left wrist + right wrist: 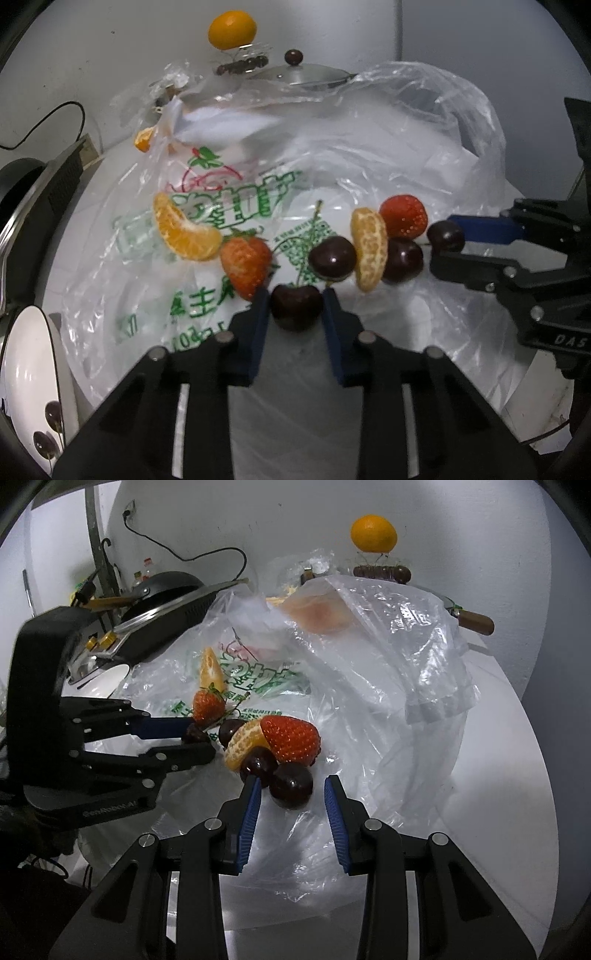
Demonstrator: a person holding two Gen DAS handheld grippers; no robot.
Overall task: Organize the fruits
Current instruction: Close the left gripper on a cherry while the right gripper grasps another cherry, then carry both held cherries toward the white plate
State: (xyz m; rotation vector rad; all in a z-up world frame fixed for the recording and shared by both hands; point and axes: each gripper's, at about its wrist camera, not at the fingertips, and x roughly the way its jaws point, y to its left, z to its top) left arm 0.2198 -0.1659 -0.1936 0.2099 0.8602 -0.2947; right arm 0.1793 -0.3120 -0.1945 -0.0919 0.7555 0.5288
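White counter [498, 738] under crumpled plastic bags [388, 147], left claw [295, 310] pinching cherry [295, 308], right claw [291, 794] seemingly pinching skewer end.

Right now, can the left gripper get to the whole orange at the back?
Probably not: left gripper is shut on a cherry, and the fruit skewer and plastic bag lie before the orange.

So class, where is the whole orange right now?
In both wrist views the whole orange sits at the back by the white wall, perched on a small stand, beyond the plastic bag.
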